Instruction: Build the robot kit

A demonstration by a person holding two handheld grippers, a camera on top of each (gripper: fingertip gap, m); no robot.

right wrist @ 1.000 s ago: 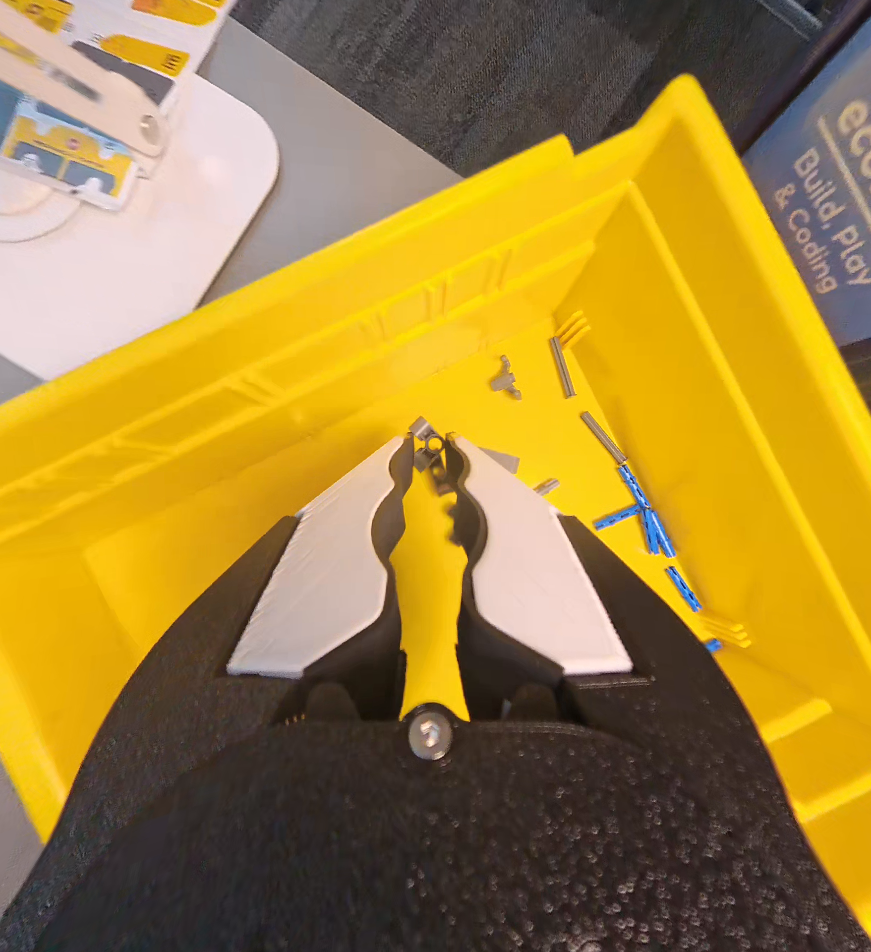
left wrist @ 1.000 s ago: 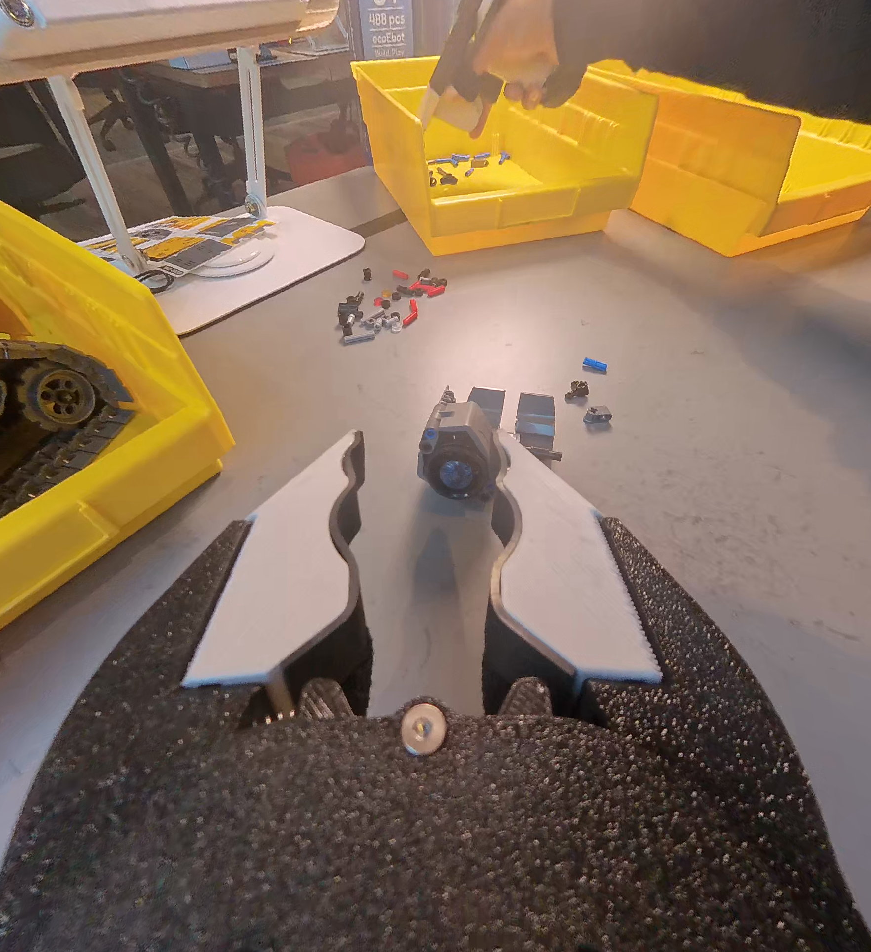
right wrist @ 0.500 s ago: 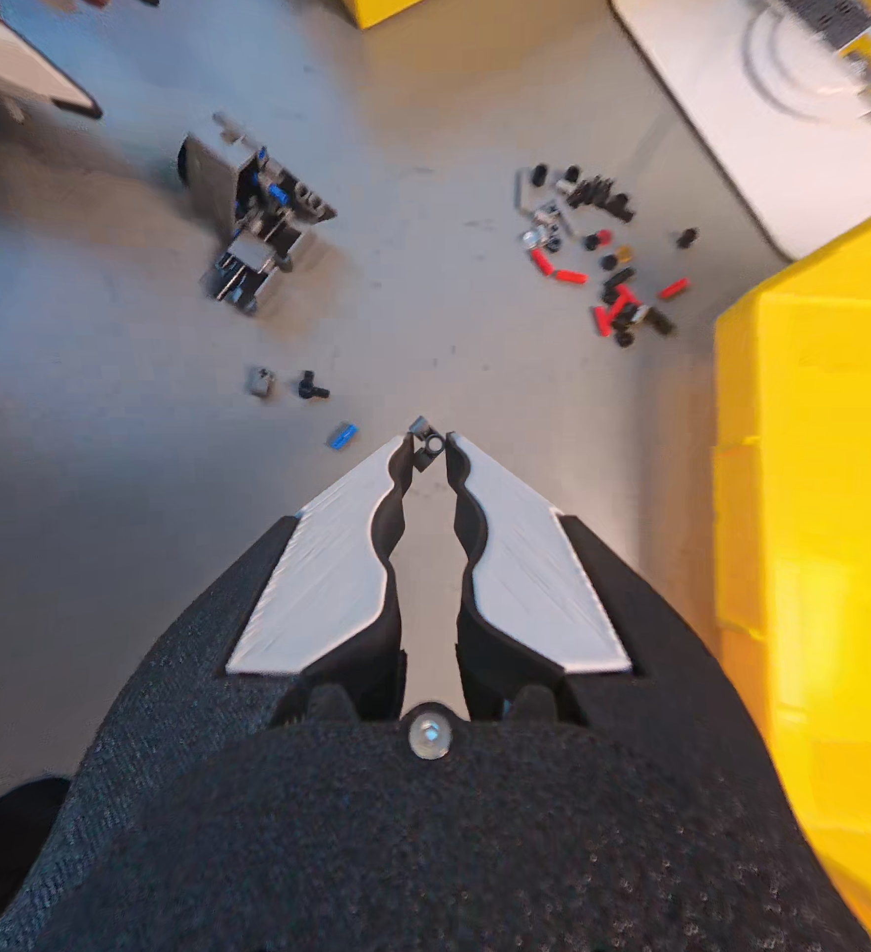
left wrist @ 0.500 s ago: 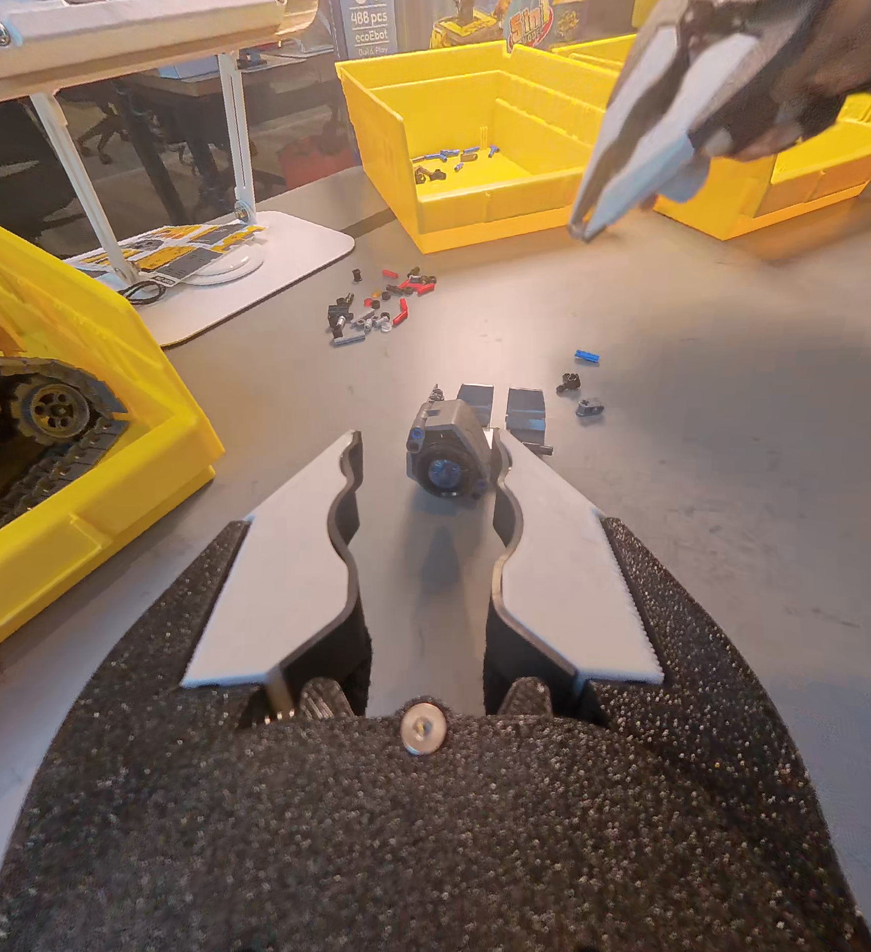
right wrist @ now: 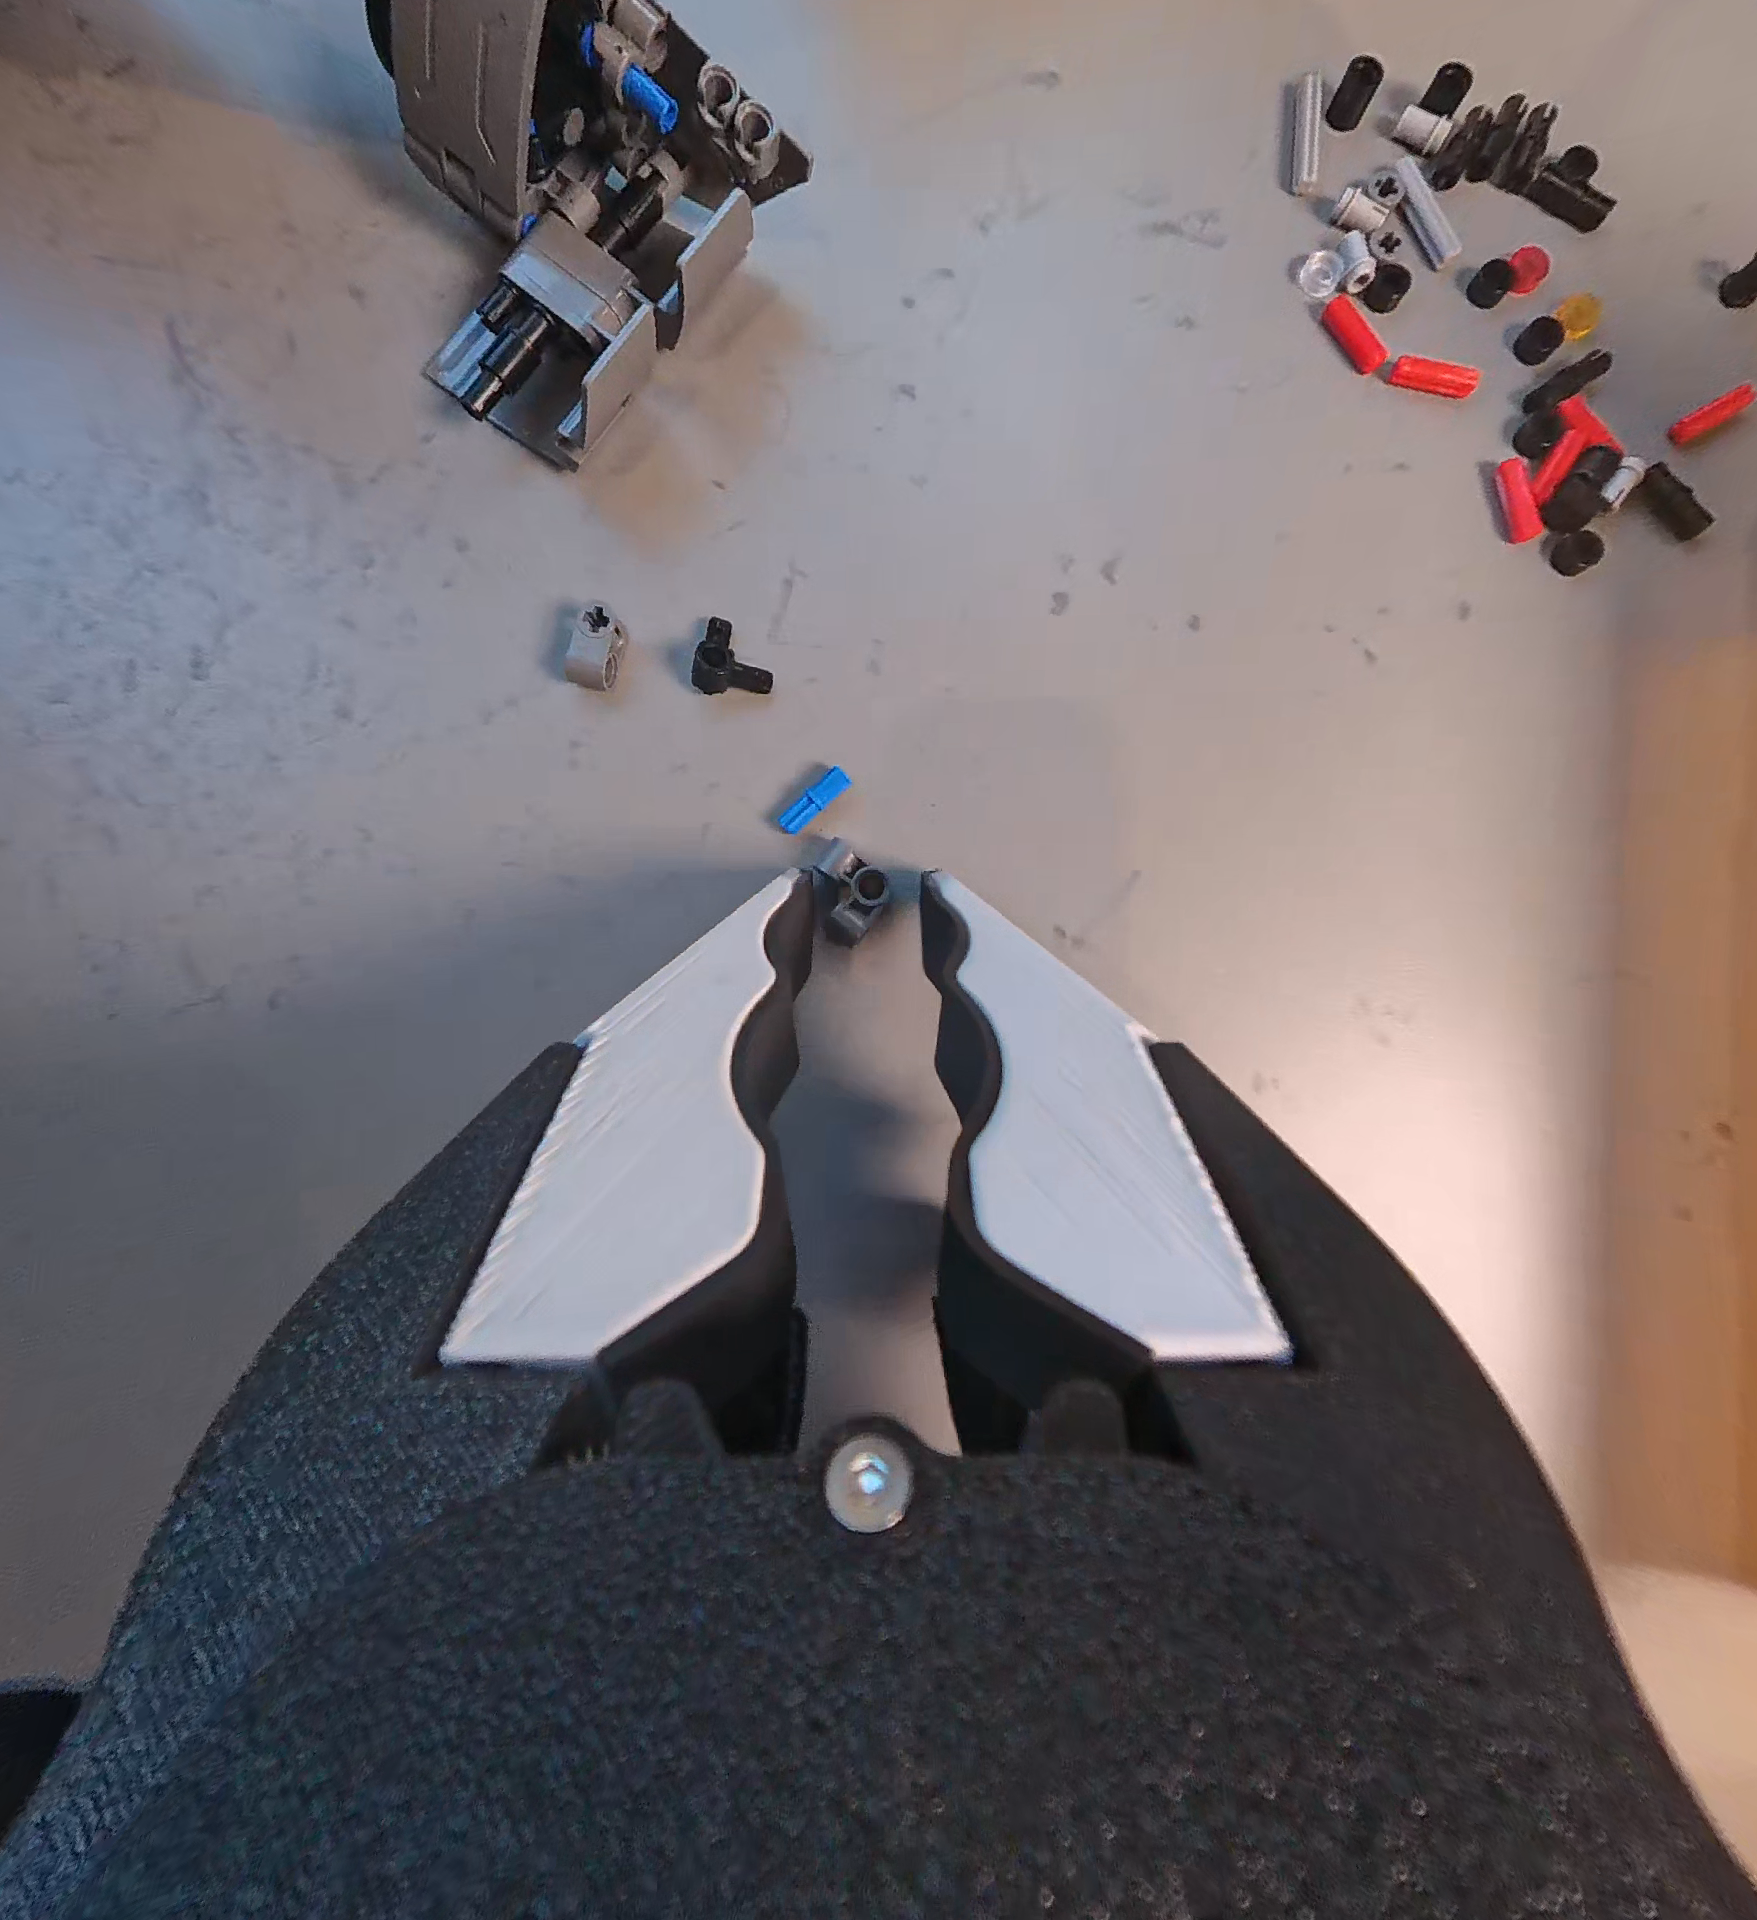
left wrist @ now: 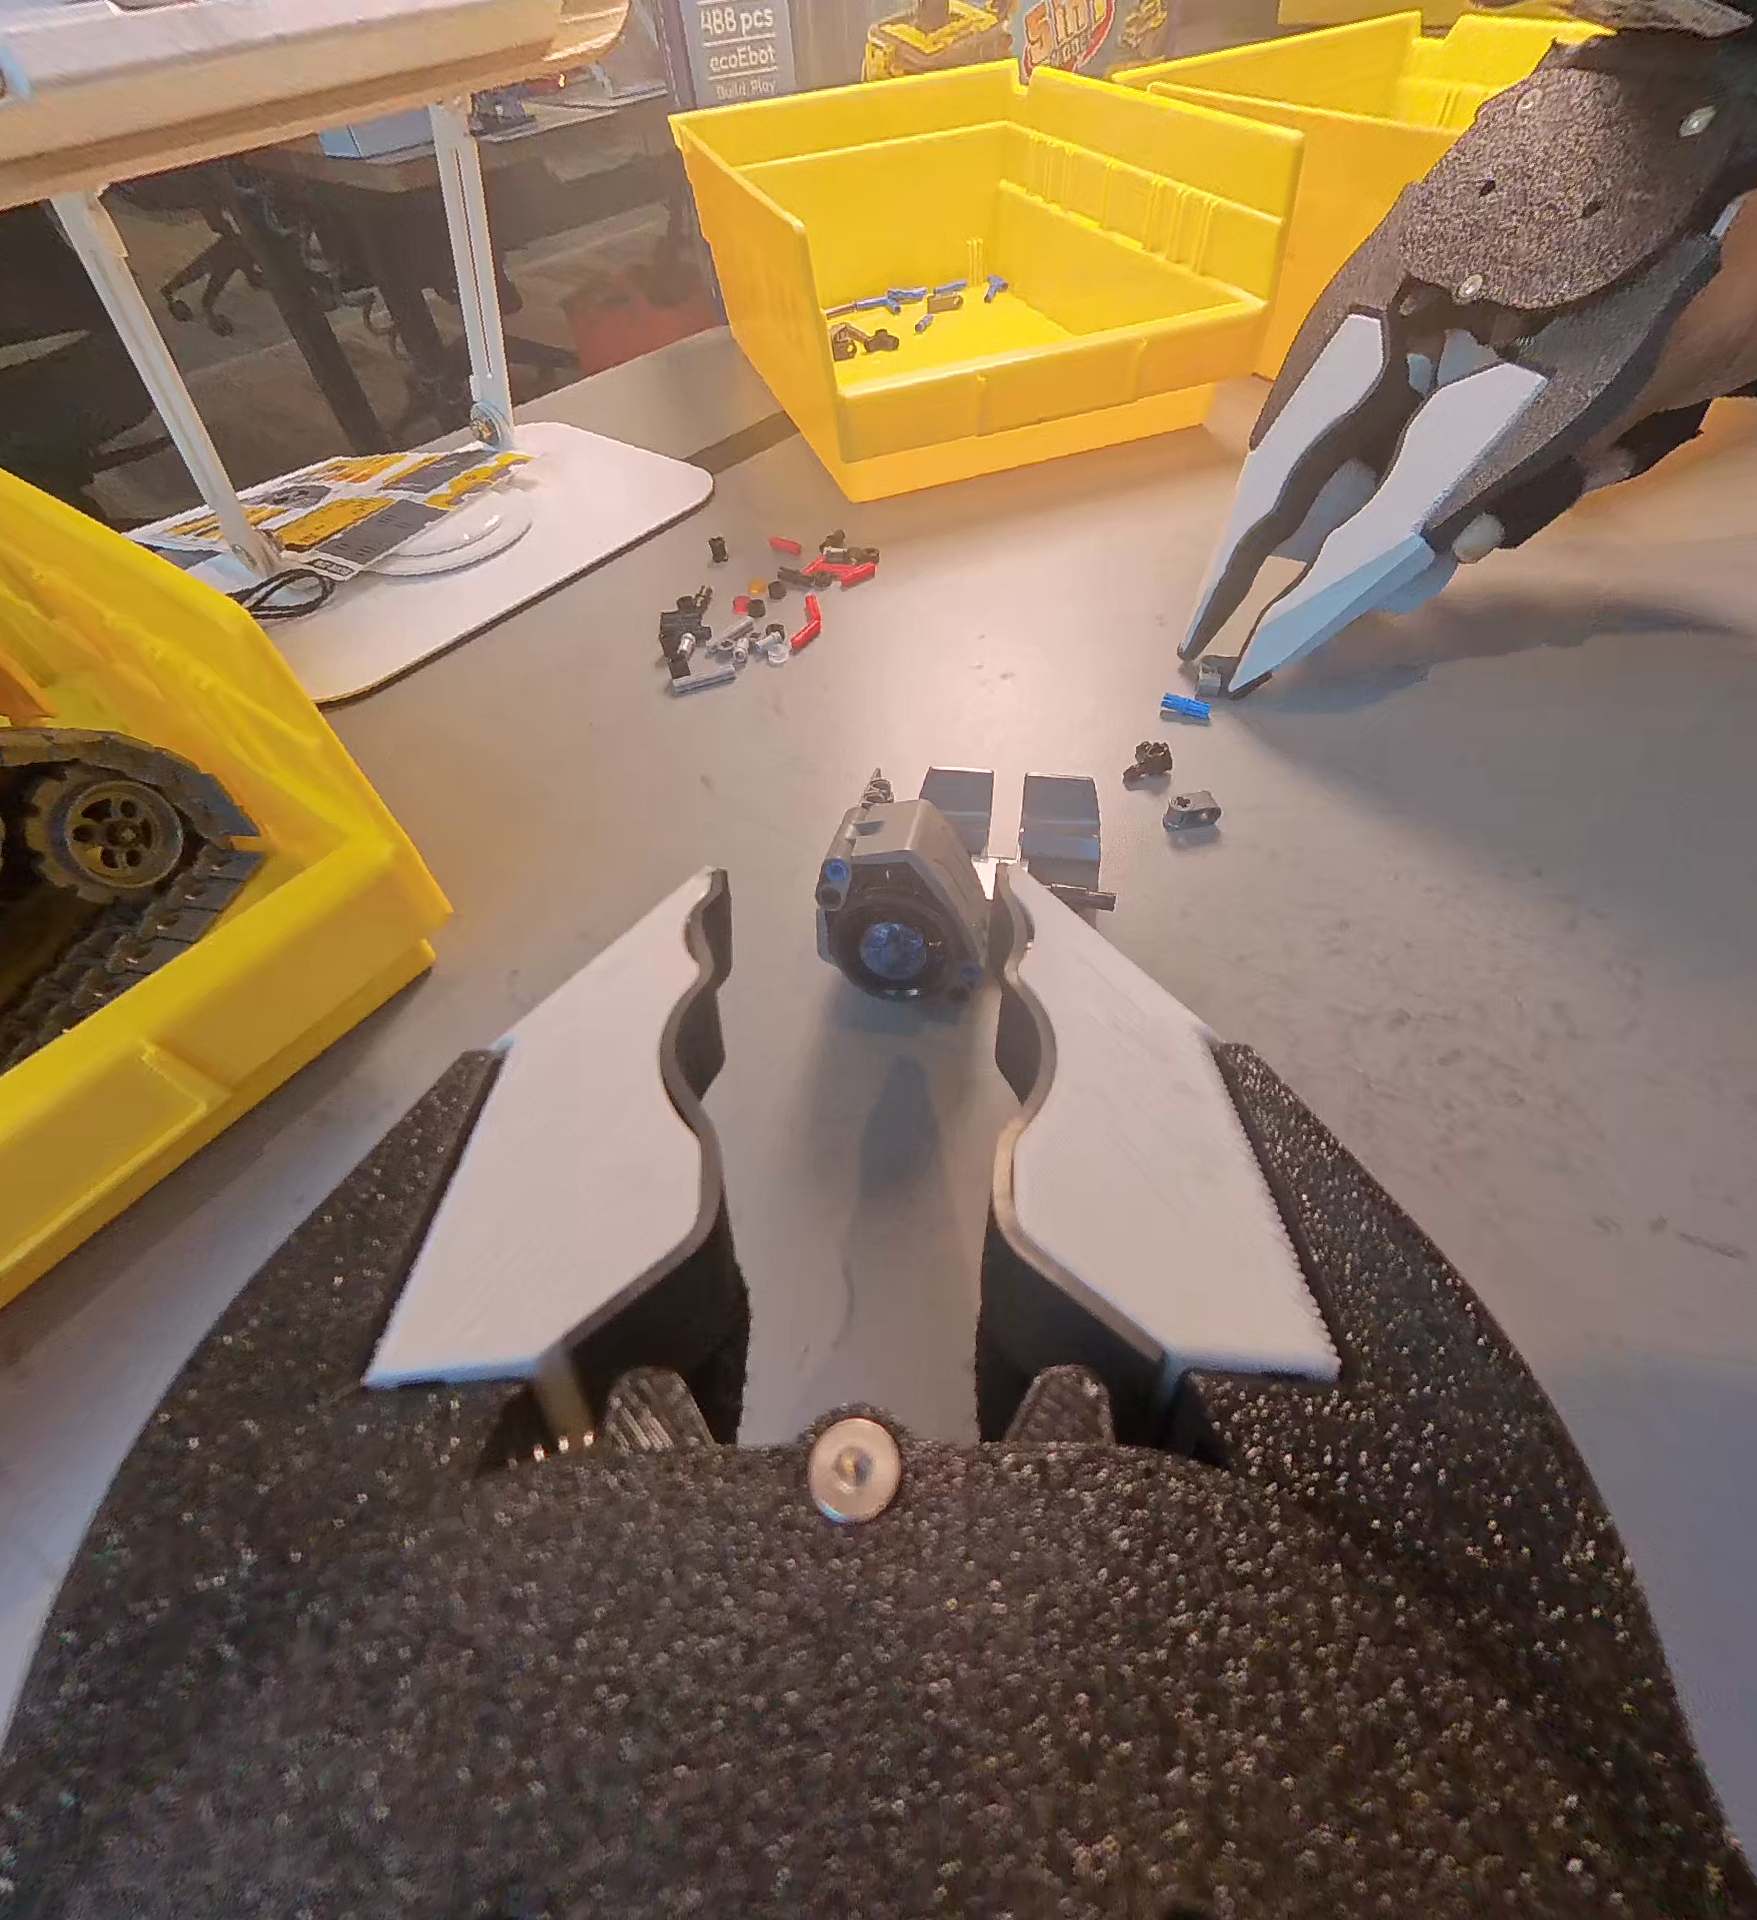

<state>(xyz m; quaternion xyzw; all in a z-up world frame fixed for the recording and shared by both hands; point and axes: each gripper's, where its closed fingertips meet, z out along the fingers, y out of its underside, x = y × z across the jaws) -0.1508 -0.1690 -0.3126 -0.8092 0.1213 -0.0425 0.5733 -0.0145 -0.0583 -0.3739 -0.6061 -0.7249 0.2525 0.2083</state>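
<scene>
Right wrist view: the right tool point(right wrist: 858, 883) is a little open, tips low over the grey desk point(right wrist: 1113, 727), and a tiny grey peg point(right wrist: 851, 896) leans on its left finger just beside a blue pin point(right wrist: 814, 800), so the hard, smooth peg could roll away or bump the pin. The left tool point(left wrist: 861, 894) is wide open and holds nothing, its right finger touching the blocky grey plastic motor point(left wrist: 900, 909), which could get pushed.
</scene>
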